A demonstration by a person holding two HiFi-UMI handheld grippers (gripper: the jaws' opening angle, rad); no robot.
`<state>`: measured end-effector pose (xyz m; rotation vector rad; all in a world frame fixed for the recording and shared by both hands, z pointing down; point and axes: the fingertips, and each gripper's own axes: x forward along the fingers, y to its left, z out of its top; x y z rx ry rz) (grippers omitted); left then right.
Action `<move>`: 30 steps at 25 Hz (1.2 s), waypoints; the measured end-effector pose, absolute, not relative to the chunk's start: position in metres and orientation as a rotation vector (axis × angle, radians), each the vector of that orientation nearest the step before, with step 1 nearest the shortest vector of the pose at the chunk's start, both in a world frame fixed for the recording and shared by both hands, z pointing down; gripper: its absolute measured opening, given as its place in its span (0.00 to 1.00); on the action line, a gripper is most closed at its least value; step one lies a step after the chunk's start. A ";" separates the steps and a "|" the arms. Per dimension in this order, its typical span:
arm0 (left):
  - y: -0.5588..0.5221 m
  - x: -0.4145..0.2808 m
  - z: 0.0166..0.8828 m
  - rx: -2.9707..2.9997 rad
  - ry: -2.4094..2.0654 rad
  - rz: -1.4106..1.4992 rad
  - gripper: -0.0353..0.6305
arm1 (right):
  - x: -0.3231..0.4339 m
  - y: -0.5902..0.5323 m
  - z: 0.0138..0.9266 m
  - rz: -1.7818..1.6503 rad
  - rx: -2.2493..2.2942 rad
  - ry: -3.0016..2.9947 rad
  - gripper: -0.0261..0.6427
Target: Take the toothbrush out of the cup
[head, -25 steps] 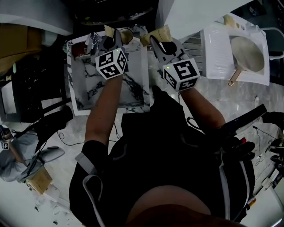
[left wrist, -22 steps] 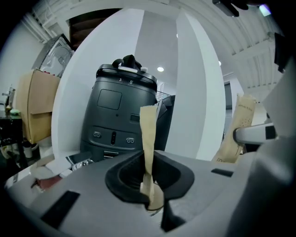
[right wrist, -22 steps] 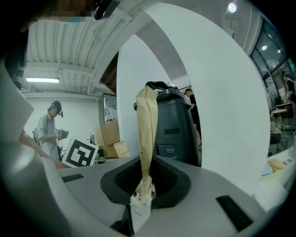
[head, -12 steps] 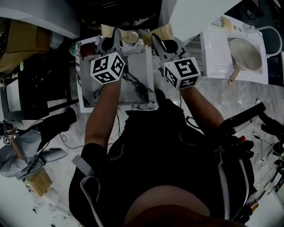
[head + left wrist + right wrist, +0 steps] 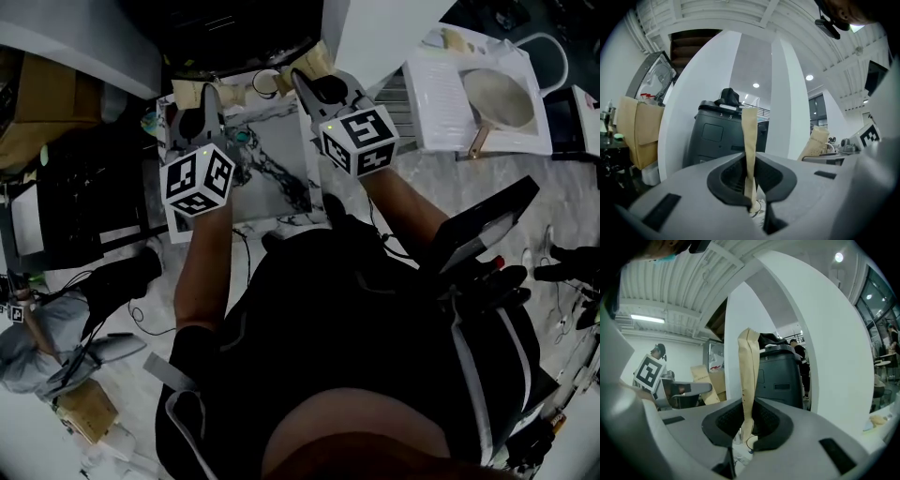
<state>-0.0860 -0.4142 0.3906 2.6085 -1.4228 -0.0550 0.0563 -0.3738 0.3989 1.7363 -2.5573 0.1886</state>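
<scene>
In the head view a white cup [image 5: 265, 82] stands at the far edge of a marble tray [image 5: 281, 178], between my two grippers. I cannot make out a toothbrush in it. A small teal thing [image 5: 242, 139] lies on the tray beside the left marker cube; what it is I cannot tell. My left gripper [image 5: 188, 95] is held level over the tray's left side. My right gripper [image 5: 312, 60] is raised to the right of the cup. In each gripper view the tan-taped fingers [image 5: 749, 123] [image 5: 749, 342] press together as one strip, with nothing seen between them.
A white dish rack [image 5: 441, 94] with a pan [image 5: 497, 98] stands at the right. A dark printer [image 5: 724, 136] and a white pillar [image 5: 790, 103] lie ahead. Cables, a black device and clutter lie on the marble counter [image 5: 412, 173] at left and right.
Both hands have risen. The left gripper has drawn back toward me and to the left, away from the cup. The right one shifted slightly left. Both pairs of jaws look the same.
</scene>
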 end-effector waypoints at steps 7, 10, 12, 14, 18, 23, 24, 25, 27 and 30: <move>-0.376 -0.122 0.364 2.630 -1.487 -0.073 0.10 | 0.028 -0.356 0.372 0.133 1.679 -2.628 0.12; -0.361 -0.142 0.359 2.603 -1.531 -0.113 0.10 | 0.016 -0.350 0.368 0.124 1.657 -2.644 0.12; -0.353 -0.150 0.360 2.580 -1.536 -0.114 0.10 | 0.008 -0.346 0.367 0.119 1.639 -2.650 0.12; -0.346 -0.157 0.361 2.553 -1.549 -0.111 0.10 | 0.000 -0.341 0.368 0.121 1.625 -2.656 0.12; -0.334 -0.159 0.358 2.556 -1.583 -0.093 0.10 | -0.007 -0.333 0.365 0.122 1.615 -2.668 0.12; -0.328 -0.163 0.356 2.560 -1.589 -0.107 0.10 | -0.010 -0.327 0.361 0.105 1.624 -2.665 0.12; -0.328 -0.162 0.356 2.560 -1.587 -0.106 0.10 | -0.010 -0.327 0.361 0.103 1.624 -2.665 0.12; -0.327 -0.161 0.355 2.561 -1.586 -0.103 0.10 | -0.011 -0.327 0.360 0.104 1.623 -2.668 0.12; -0.327 -0.158 0.355 2.565 -1.585 -0.094 0.10 | -0.011 -0.327 0.359 0.108 1.622 -2.670 0.12; -0.327 -0.157 0.356 2.568 -1.587 -0.084 0.10 | -0.012 -0.329 0.359 0.105 1.614 -2.671 0.12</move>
